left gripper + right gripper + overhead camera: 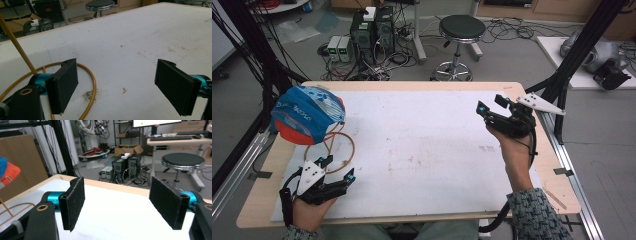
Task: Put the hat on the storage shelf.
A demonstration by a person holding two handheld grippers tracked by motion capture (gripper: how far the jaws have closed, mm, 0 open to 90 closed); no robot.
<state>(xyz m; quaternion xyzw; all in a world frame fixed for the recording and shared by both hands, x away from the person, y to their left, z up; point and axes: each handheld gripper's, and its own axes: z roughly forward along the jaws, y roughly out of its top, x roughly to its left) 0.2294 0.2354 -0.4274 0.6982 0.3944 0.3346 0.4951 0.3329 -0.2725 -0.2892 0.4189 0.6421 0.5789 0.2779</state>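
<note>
Plainly spread wide and empty, both: left gripper (339, 175) low over the white table sheet (422, 150), right gripper (492, 107) lifted at the far right side, jaws parted with nothing between. Just ahead of and partly under the left jaws, a thin orange-yellow cord loop (93, 82) lying flat on the sheet, one strand rising off to the left. Beyond that loop, at the table's left edge, a rounded blue pouch (309, 112) with white print and an orange underside.
</note>
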